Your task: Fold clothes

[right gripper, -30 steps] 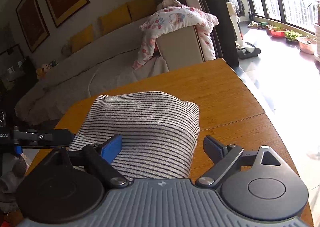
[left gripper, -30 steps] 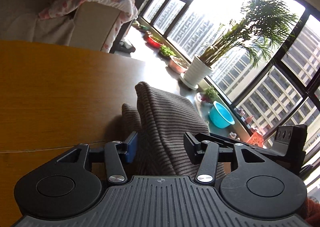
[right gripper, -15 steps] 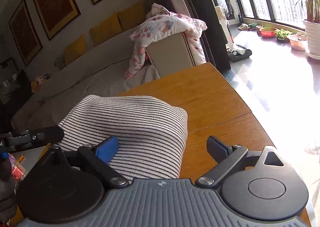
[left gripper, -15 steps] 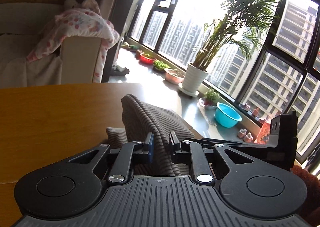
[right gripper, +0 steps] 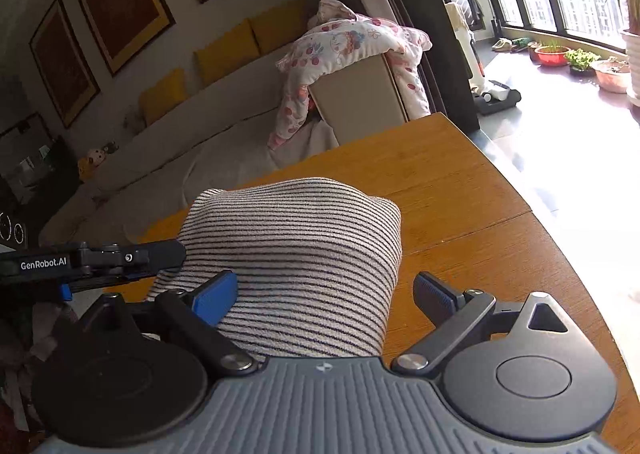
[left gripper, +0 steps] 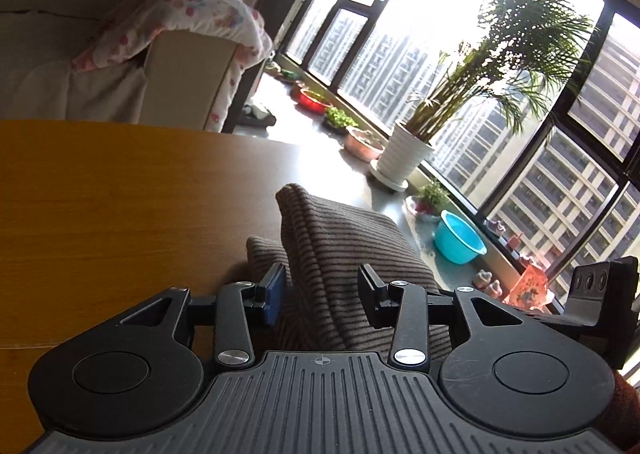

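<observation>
A striped knit garment (right gripper: 304,258) lies folded in a thick bundle on the wooden table (right gripper: 460,182). In the left wrist view the same garment (left gripper: 340,254) rises as a ridge between my left fingers. My left gripper (left gripper: 322,292) is open, its jaws standing apart on either side of the cloth. My right gripper (right gripper: 324,294) is open wide; its left blue pad (right gripper: 214,296) touches the cloth and its right pad (right gripper: 434,294) stands clear over the table. The left gripper's body (right gripper: 92,260) shows at the garment's left side in the right wrist view.
A sofa (right gripper: 224,126) with a flowered quilt (right gripper: 352,50) stands beyond the table's far edge. Potted plants (left gripper: 404,158) and a blue basin (left gripper: 460,242) line the window floor on the right. The table edge (right gripper: 560,254) curves close on the right.
My left gripper closed on the garment's ridge half a second ago and has now opened again. My right gripper stayed open and shifted slightly over the bundle.
</observation>
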Demonstrator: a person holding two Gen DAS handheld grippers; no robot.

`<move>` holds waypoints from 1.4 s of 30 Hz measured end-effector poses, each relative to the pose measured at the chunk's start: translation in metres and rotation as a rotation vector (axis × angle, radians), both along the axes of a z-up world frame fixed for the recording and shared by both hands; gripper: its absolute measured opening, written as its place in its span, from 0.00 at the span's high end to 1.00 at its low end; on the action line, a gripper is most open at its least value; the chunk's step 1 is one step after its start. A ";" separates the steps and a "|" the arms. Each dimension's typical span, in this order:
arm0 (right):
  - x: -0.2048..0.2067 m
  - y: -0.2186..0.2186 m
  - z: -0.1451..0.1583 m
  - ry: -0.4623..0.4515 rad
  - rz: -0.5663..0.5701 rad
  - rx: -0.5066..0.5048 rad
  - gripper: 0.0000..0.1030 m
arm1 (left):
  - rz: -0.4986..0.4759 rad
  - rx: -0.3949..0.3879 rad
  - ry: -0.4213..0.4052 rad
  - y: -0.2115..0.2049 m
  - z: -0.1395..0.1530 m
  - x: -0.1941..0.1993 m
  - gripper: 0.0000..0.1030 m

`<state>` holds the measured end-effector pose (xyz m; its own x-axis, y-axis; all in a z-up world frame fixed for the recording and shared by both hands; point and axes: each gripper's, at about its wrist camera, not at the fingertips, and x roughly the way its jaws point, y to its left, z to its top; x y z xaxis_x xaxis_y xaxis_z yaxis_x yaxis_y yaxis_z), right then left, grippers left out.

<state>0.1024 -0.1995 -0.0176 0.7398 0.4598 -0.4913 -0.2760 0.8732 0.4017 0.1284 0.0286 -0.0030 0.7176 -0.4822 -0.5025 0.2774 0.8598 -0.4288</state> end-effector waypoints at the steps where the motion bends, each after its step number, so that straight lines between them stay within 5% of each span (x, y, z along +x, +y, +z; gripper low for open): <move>1: 0.000 0.001 -0.002 -0.002 0.002 -0.004 0.07 | 0.000 -0.007 0.005 0.001 -0.001 0.005 0.59; 4: 0.001 -0.002 -0.007 -0.006 0.003 0.021 0.07 | -0.022 -0.022 0.002 -0.002 0.002 0.019 0.73; 7: 0.001 -0.005 -0.011 -0.010 0.006 0.041 0.07 | -0.027 0.015 -0.048 -0.011 0.018 0.031 0.76; 13: 0.001 0.000 -0.011 -0.016 0.016 0.021 0.07 | 0.024 0.248 -0.002 -0.021 -0.007 0.068 0.73; 14: 0.000 0.001 -0.011 -0.016 0.014 0.015 0.07 | 0.033 0.236 0.003 -0.018 -0.011 0.069 0.65; 21: -0.016 -0.001 -0.006 0.018 0.039 0.000 0.07 | 0.093 0.128 0.044 0.012 0.007 0.050 0.61; 23: -0.026 -0.004 -0.005 0.044 0.063 0.020 0.07 | 0.059 0.053 0.084 0.021 0.011 0.039 0.40; 25: -0.034 -0.005 -0.009 0.076 0.080 0.039 0.07 | -0.005 0.003 0.119 0.023 0.007 0.025 0.30; 29: -0.047 -0.007 -0.015 0.128 0.101 0.070 0.07 | -0.075 -0.078 0.193 0.025 -0.018 -0.003 0.27; 32: -0.047 -0.005 -0.009 0.147 0.124 0.075 0.21 | -0.083 -0.175 0.236 0.033 -0.028 -0.009 0.20; 37: -0.056 0.001 0.023 -0.001 0.161 0.021 0.33 | -0.170 -0.192 0.206 0.016 -0.026 -0.016 0.28; 42: -0.043 0.000 0.010 0.041 0.057 -0.154 0.32 | -0.233 -0.102 0.116 0.006 -0.005 -0.024 0.28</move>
<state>0.0593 -0.1997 -0.0073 0.6927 0.4174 -0.5882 -0.3133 0.9087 0.2759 0.1048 0.0348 -0.0083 0.5224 -0.6798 -0.5148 0.4064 0.7292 -0.5505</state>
